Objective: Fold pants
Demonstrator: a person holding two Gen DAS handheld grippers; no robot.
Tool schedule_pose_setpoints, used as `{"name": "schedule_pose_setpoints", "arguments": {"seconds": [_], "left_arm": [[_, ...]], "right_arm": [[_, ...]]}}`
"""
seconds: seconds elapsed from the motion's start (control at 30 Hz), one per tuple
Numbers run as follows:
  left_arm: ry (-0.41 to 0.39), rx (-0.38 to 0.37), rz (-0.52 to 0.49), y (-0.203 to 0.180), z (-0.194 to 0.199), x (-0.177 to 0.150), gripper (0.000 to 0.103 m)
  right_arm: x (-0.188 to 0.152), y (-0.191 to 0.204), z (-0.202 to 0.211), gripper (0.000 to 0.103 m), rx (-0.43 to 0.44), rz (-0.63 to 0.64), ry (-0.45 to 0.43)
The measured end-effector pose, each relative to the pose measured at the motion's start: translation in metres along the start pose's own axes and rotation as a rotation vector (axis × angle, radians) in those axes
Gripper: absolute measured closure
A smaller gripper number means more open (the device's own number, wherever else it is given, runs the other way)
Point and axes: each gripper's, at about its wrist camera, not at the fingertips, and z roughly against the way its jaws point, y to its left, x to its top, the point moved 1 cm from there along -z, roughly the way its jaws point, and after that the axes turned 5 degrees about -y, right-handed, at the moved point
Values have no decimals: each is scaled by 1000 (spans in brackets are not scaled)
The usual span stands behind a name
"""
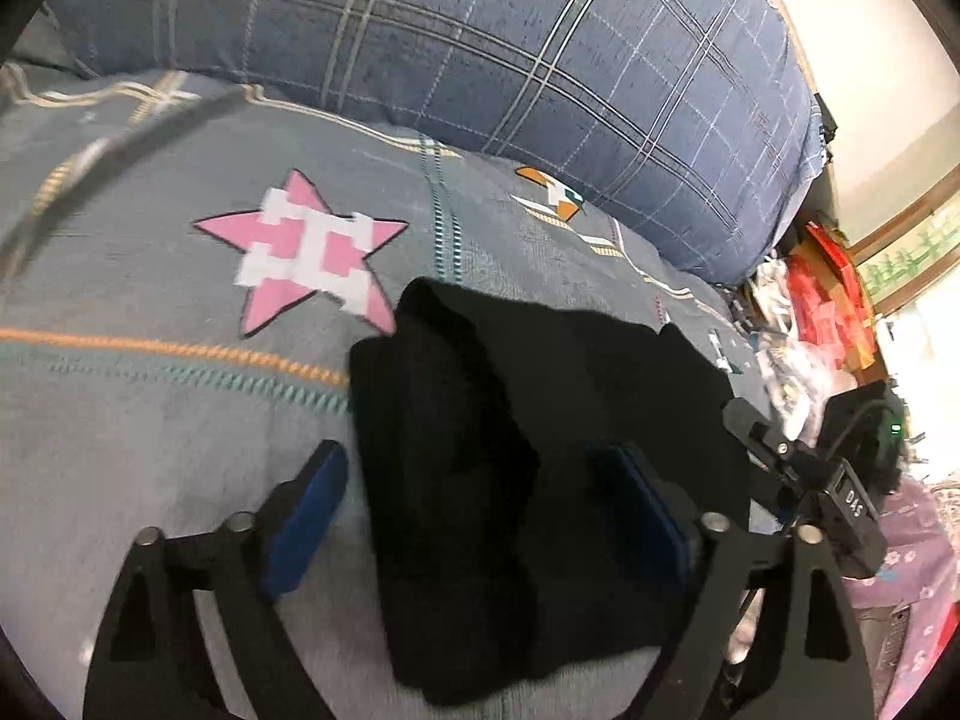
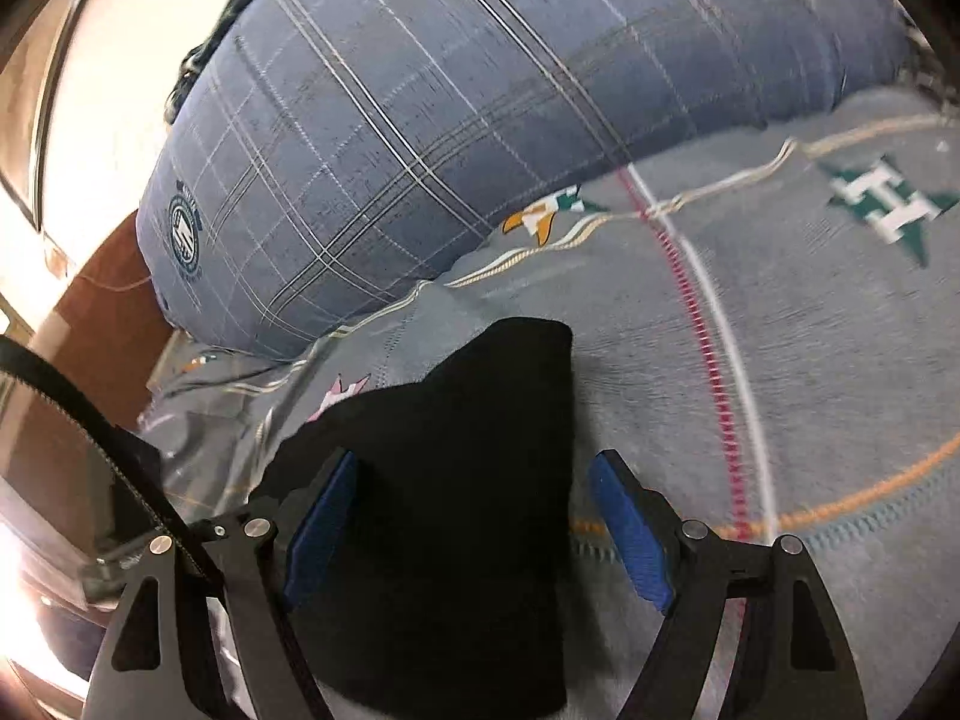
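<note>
Grippers left (image 1: 480,516) and right (image 2: 474,516) angled down over black pants (image 1: 528,450), jaws wide, seemingly unclamped.

both wrist views close above the bed, angled down, sharing black pants (image 1: 540,480) and plaid pillow (image 2: 480,120)

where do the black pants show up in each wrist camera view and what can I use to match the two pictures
Left wrist view: the black pants fill the lower centre, lying on the bedspread.
Right wrist view: the black pants sit lower centre, left of the red stitched line.
Shared landmark: the blue plaid pillow lies behind the pants, across the top of both views.
</note>
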Motion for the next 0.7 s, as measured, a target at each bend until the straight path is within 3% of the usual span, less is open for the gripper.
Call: {"name": "schedule_pose_setpoints", "arguments": {"seconds": [0.07,0.17,0.27,0.33,0.4,0.7], "left_arm": [[-2,-15,-9,-4,-5,1,6],[10,38,-68,-20,-15,-2,3],[13,32,-55,-28,-9,-4,18],[-8,-7,-24,-29,6,-2,29],[-35,-51,5,-31,25,-1,32],[-238,-95,12,-50,127,15,32]], "right_arm": [[0,-4,-8,19,28,-28,14],[-4,-6,-21,19,81,-71,54],[-6,0,-18,32,115,-96,60],[-4,14,-6,44,132,-72,57],[-1,29,6,50,162,-54,47],[16,147,56,53,302,129,-18]]}}
